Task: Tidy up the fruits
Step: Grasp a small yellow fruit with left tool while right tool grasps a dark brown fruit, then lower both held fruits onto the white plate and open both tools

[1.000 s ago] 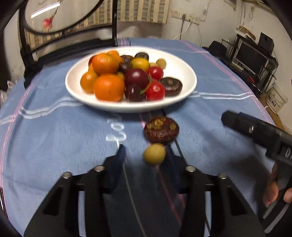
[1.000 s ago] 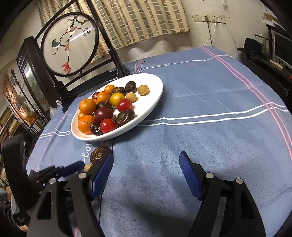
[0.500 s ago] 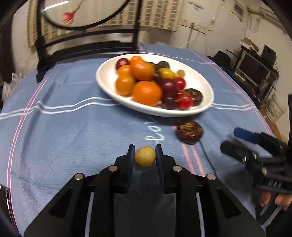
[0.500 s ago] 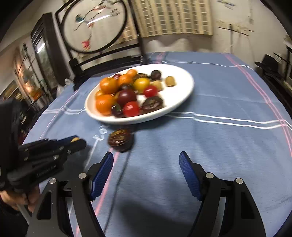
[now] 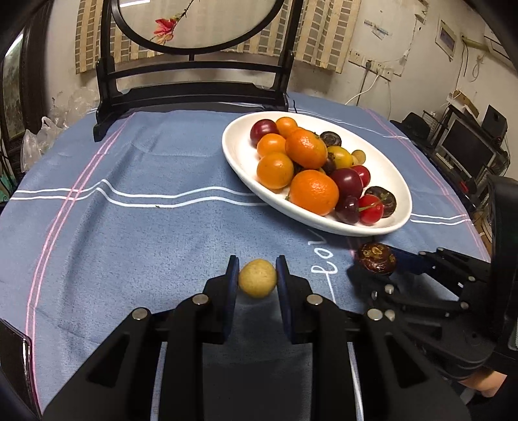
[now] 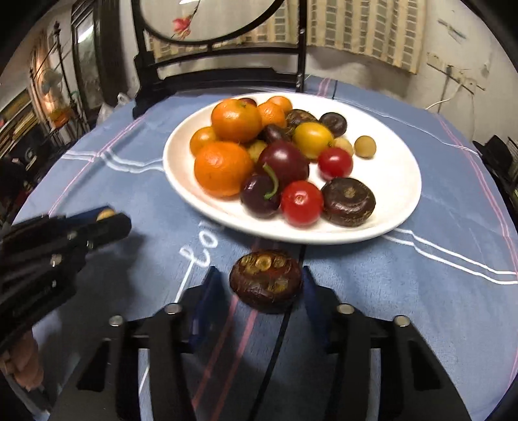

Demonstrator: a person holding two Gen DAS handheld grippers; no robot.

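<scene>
Both tongs sit low over the worktop [image 5: 136, 233], which is draped in a blue cloth with white and pink stripes. Left tongs [image 5: 257, 280] are clamped on a small yellow-tan fruit [image 5: 257, 278], both blue pads pressing its sides, and the fruit is carried just above the cloth, near the white lettering woven into it. In the right wrist view the same tongs [image 6: 106, 217] show at the left edge, with a sliver of the yellow fruit between their tips and a person's fingers behind the handle. Right tongs [image 6: 260, 288] are closing around a dark brown, flattened round fruit [image 6: 265, 280] that lies on the cloth just in front of the white plate [image 6: 395, 181]; the fruit is between the jaws, the right-hand pad looks to be at its side, while a narrow gap shows at the left-hand pad, so no firm grip can be told. From the left wrist view this brown fruit [image 5: 377, 259] lies just beside the plate's near rim with the right tongs reaching in from the right. The plate holds a heap of oranges [image 6: 223, 168], dark plums, red cherry tomatoes [image 6: 301, 202], a yellow tomato, further brown fruits and small tan ones. A dark wooden stand with a round painted screen [image 5: 194, 19] stands at the far edge of the worktop.
</scene>
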